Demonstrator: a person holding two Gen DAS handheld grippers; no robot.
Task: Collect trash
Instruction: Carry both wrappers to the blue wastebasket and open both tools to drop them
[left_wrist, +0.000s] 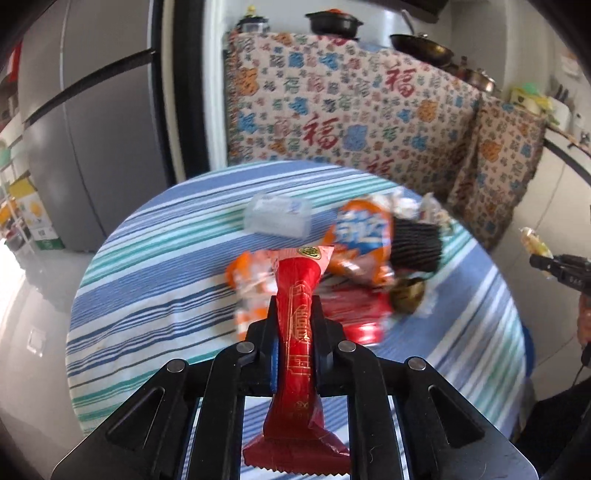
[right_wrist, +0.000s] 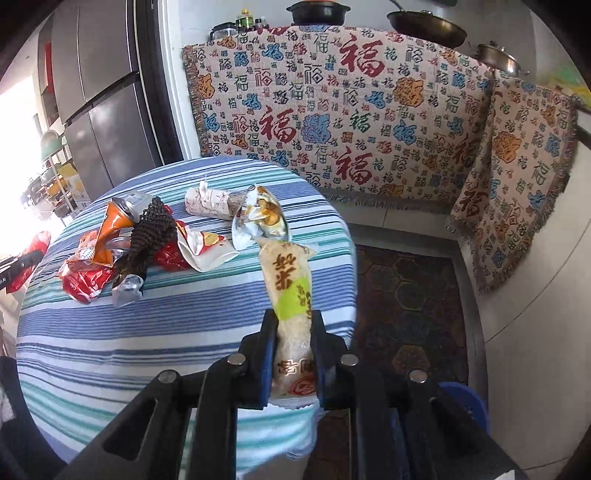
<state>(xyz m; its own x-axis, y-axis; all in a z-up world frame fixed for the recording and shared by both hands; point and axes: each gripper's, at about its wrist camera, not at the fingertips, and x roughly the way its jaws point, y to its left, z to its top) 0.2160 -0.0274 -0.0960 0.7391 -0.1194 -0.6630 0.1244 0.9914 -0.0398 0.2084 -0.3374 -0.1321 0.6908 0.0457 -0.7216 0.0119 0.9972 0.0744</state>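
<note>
The left gripper (left_wrist: 295, 314) pinched a red wrapper (left_wrist: 297, 332) while the right gripper (right_wrist: 293, 328) pinched a pale rice-snack packet (right_wrist: 291, 291), with litter at ten o'clock on the striped table (right_wrist: 110, 339).

I am in a home kitchen. A tall grey fridge (right_wrist: 99, 110) stands at the left beside a white door frame. Along the back, a counter is draped with a cloth (right_wrist: 332, 110) printed with red good-luck characters, and on top of it sit a black pot (right_wrist: 317, 13), a wok (right_wrist: 428, 24), a steel pan (right_wrist: 498, 59) and an oil bottle (right_wrist: 245, 18). A round worktop (right_wrist: 110, 350) with a blue striped cover stands before me, and a dark patterned rug (right_wrist: 410, 302) lies on the tiled floor.
</note>
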